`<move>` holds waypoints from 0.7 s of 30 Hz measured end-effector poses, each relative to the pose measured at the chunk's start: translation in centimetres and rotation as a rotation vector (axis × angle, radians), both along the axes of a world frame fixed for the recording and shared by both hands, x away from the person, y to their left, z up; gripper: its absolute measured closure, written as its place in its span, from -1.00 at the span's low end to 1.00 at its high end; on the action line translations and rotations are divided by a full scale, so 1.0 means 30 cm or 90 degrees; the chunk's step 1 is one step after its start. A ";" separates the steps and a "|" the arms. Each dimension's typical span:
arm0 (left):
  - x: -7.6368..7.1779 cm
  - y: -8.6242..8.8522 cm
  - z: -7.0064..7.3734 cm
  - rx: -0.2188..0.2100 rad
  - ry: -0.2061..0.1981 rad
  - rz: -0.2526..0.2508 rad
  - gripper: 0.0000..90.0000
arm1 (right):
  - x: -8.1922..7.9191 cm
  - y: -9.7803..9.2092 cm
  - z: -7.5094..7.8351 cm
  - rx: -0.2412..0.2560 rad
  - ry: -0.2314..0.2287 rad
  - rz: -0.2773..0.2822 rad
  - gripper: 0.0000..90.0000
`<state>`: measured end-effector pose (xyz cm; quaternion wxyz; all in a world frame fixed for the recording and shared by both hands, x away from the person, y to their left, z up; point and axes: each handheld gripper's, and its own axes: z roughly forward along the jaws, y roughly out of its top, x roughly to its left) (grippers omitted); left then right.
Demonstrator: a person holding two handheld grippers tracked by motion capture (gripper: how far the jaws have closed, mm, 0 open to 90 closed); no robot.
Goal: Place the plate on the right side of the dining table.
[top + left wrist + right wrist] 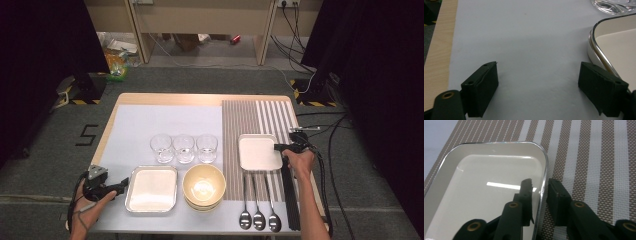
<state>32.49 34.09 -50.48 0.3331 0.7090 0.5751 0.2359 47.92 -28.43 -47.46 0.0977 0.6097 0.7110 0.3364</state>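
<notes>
- R gripper [539, 192]: jaws straddle the right-hand rim of the white tray [486, 195], one jaw inside the tray, one outside on the striped mat [599, 170]. A narrow gap is visible between each jaw and the rim, so prob. not yet clamped; cannot confirm contact.
- White tray [258, 152]: lies flat on the mat, at approx. 9 o'clock from the R gripper [280, 148] in the high view; long axis runs 12–6.
- L gripper [537, 85]: jaws wide apart, holding nothing, low over the table.
- Second tray [614, 42]: just beside the L gripper's right jaw, at approx. 2 o'clock.
- Key relation: the rim sits between the R jaws, so closing them straight should grip it.
</notes>
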 end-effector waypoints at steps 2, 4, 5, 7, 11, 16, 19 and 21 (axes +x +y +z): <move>0.000 0.000 0.000 0.002 0.000 0.000 -0.66 | -0.005 0.002 0.003 -0.009 -0.003 0.005 0.63; 0.000 0.000 0.000 0.002 0.000 0.000 -0.66 | -0.008 0.002 0.006 -0.018 -0.003 0.002 0.60; 0.000 0.000 0.000 0.002 0.000 0.000 -0.66 | -0.009 0.003 0.007 -0.020 -0.003 -0.001 0.56; 0.000 0.000 0.000 0.000 -0.001 0.000 -0.66 | -0.014 0.004 0.013 -0.021 -0.008 -0.003 0.53; 0.000 0.000 0.000 0.001 -0.001 0.000 -0.66 | -0.028 0.005 0.029 -0.033 -0.021 -0.006 0.44; -0.001 -0.001 -0.001 0.001 -0.002 0.001 -0.66 | -0.050 0.014 0.039 -0.057 -0.021 0.011 0.45; -0.001 -0.001 -0.001 0.001 -0.002 0.001 -0.66 | -0.064 0.018 0.038 -0.072 -0.025 0.012 0.37; -0.001 -0.001 -0.001 0.001 -0.002 0.001 -0.66 | -0.077 0.023 0.037 -0.091 -0.024 0.015 0.32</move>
